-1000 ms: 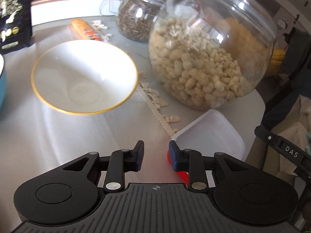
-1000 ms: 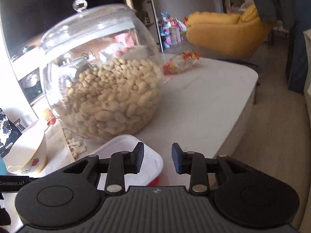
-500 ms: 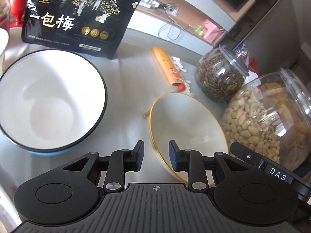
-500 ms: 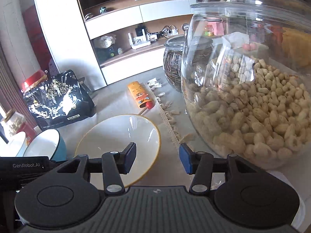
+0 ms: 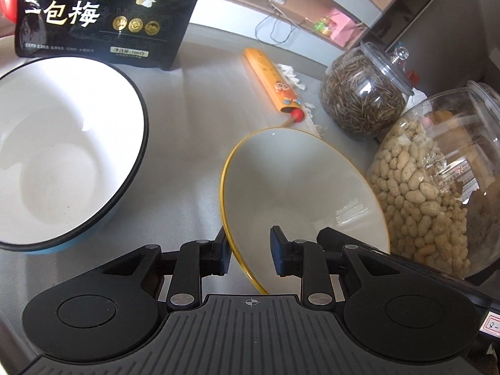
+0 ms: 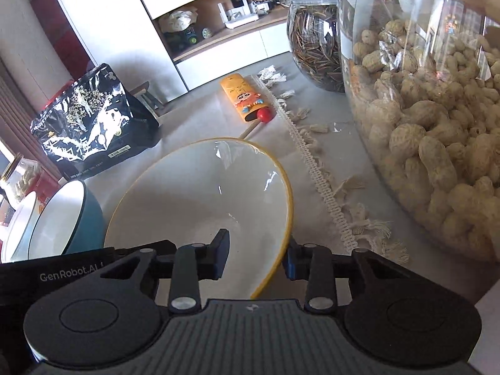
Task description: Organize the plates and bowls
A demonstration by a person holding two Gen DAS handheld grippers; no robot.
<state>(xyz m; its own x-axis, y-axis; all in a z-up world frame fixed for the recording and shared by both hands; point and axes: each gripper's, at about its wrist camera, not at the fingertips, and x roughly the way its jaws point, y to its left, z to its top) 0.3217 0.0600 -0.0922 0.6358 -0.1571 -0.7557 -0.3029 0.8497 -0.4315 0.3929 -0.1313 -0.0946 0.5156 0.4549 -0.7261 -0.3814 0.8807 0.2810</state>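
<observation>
- The left gripper (image 5: 250, 251) points steeply down at the pale grey worktop (image 5: 193, 131). Its fingers straddle the near left rim of the white cone-shaped bowl with a yellow rim (image 5: 300, 193), one finger outside the wall and one inside.
- The left jaws are closing with the rim between them; the outer pad sits against the wall, while a gap shows between the inner pad and the bowl, so no grip is made yet.
- The right gripper (image 6: 256, 259) also tilts steeply down and straddles the near right rim of the same yellow-rimmed bowl (image 6: 200, 193), its left finger inside and its right finger outside.
- The right jaws are closing too, the rim between them; the inner pad stands clear of the wall.
- The yellow-rimmed bowl stands on the worktop between the large white bowl with a black rim and teal outside (image 5: 62, 150) and the big round glass jar of peanuts in shells (image 5: 437, 193).
- Bowls: two clearly; in the right wrist view a further white dish edge (image 6: 12, 231) shows behind the teal bowl (image 6: 68, 218), too cropped to tell what it is.
- Glass jars: two on this side, the peanut jar and one smaller lidded jar of dark seeds (image 5: 362, 100).
- One black printed snack bag (image 5: 103, 15) stands at the back.
- One orange cartoon-printed sleeve holding a red-tipped wooden stick (image 5: 272, 81) lies beyond the yellow-rimmed bowl.
</observation>
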